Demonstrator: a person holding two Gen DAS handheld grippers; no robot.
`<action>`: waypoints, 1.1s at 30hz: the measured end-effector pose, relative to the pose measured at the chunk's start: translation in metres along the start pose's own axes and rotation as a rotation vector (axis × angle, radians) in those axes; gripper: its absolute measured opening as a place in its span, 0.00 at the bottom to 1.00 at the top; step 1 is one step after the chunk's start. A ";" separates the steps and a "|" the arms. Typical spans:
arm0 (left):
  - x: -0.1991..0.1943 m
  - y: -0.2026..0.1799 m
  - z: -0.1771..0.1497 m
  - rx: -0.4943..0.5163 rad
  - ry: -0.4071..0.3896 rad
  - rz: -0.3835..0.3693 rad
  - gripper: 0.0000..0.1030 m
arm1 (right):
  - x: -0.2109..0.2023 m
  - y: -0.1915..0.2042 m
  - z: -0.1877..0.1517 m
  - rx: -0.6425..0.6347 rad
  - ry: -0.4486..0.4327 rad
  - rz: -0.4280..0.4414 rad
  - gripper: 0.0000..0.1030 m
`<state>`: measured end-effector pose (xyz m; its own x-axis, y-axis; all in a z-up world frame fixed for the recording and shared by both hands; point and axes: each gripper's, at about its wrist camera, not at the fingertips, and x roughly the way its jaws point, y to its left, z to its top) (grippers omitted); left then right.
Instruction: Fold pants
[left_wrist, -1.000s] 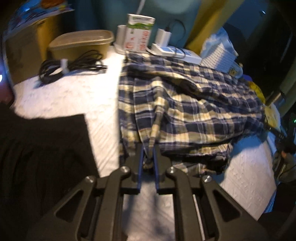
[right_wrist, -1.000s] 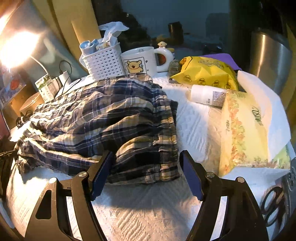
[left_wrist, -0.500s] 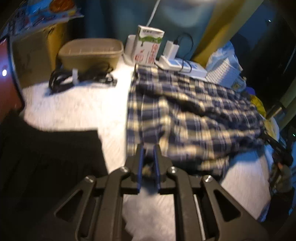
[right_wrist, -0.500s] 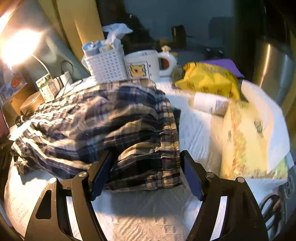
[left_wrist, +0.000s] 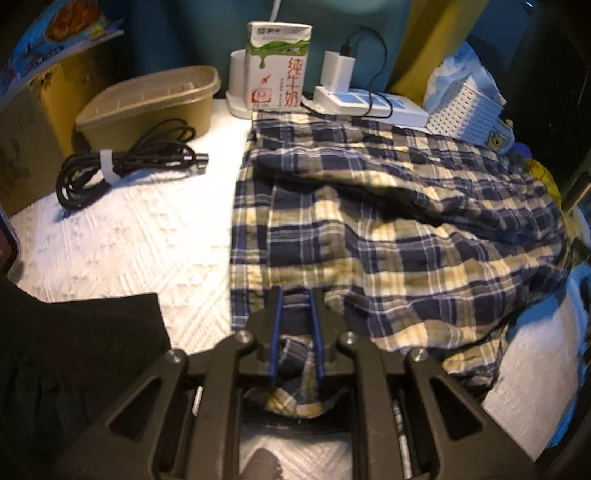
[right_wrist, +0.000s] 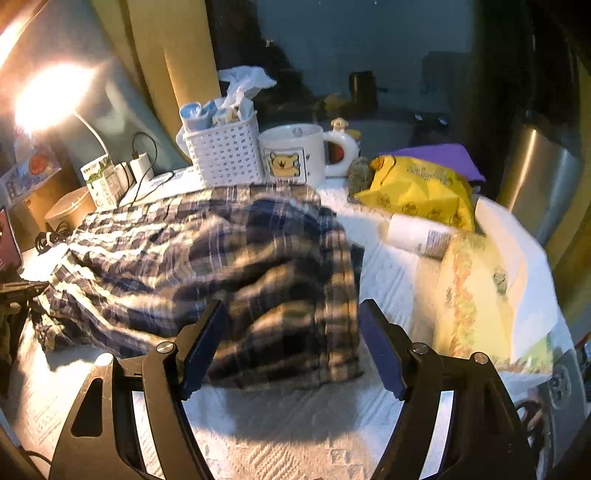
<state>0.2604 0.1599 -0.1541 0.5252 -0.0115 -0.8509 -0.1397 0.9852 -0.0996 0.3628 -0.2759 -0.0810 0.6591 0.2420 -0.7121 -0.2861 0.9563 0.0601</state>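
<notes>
The plaid pants (left_wrist: 388, 229), navy and yellow checked, lie bunched on the white textured cloth (left_wrist: 140, 243). My left gripper (left_wrist: 295, 295) is shut on a fold of the pants at their near left edge; fabric bunches between the blue pads and hangs down behind them. In the right wrist view the pants (right_wrist: 221, 266) lie as a rumpled heap, blurred by motion. My right gripper (right_wrist: 290, 306) is open, its jaws spread wide on either side of the near waistband corner, without pinching it.
A black garment (left_wrist: 74, 362) lies at the near left. Coiled black cable (left_wrist: 125, 166), tan tub (left_wrist: 147, 103), milk carton (left_wrist: 279, 66) and power strip (left_wrist: 369, 103) line the back. White basket (right_wrist: 221, 151), mug (right_wrist: 291, 153), yellow bag (right_wrist: 421, 188), bottle (right_wrist: 421, 234) and tissue pack (right_wrist: 491, 291) crowd the right.
My left gripper has pushed forward toward the carton with the pinched fold, drawing more fabric between its pads. The pants have shifted and bunched in the right view. The right gripper stays open.
</notes>
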 end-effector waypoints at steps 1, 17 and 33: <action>0.000 -0.003 -0.002 0.014 -0.013 0.015 0.15 | -0.003 0.002 0.003 -0.004 -0.013 0.005 0.74; -0.059 0.038 -0.017 -0.066 -0.107 0.019 0.08 | 0.055 0.239 0.026 -0.292 0.126 0.477 0.63; -0.074 0.109 -0.028 -0.157 -0.058 0.019 0.09 | 0.123 0.396 0.000 -0.486 0.297 0.503 0.04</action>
<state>0.1823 0.2631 -0.1164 0.5682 0.0216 -0.8226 -0.2774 0.9462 -0.1667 0.3302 0.1324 -0.1449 0.1732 0.5100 -0.8425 -0.8221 0.5460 0.1615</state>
